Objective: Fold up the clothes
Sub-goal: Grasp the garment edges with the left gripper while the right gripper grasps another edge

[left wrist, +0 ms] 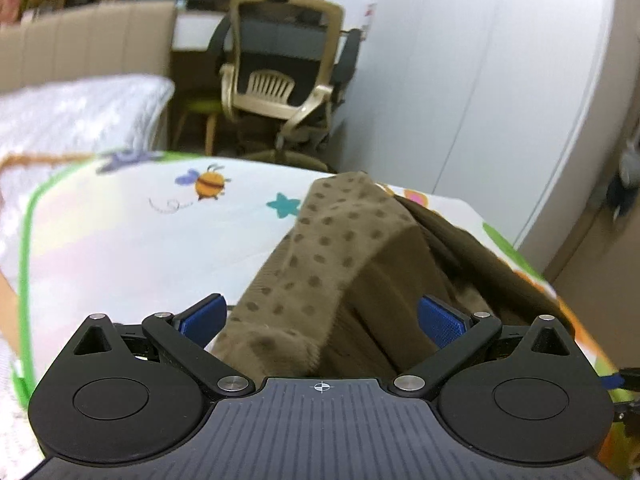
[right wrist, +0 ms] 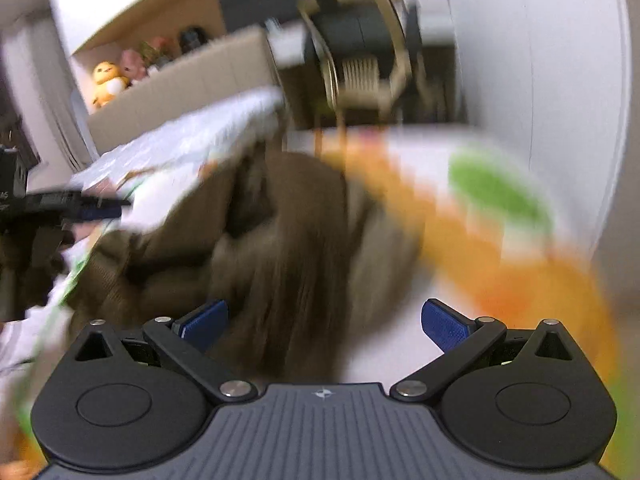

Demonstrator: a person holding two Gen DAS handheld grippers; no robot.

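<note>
Bedding (left wrist: 120,248) printed with a bee and stars covers the bed and carries the one brown garment (left wrist: 360,264), which lies heaped toward the right side of the printed sheet, its dotted lining turned up along a fold. An office chair (left wrist: 280,68) stands beyond the bed, well apart from the work. The garment's long axis seems to run away from the left camera toward the chair, its near end reaching between the fingers, though the bunching makes this uncertain. The left gripper (left wrist: 320,316) has its fingers spread wide on either side of the dotted edge, clamping nothing. The right gripper (right wrist: 324,320) is likewise spread wide over the darker cloth, in a blurred view. This looks like the start of a fold: the next move calls for each gripper to close on an edge and draw the cloth flat.
</note>
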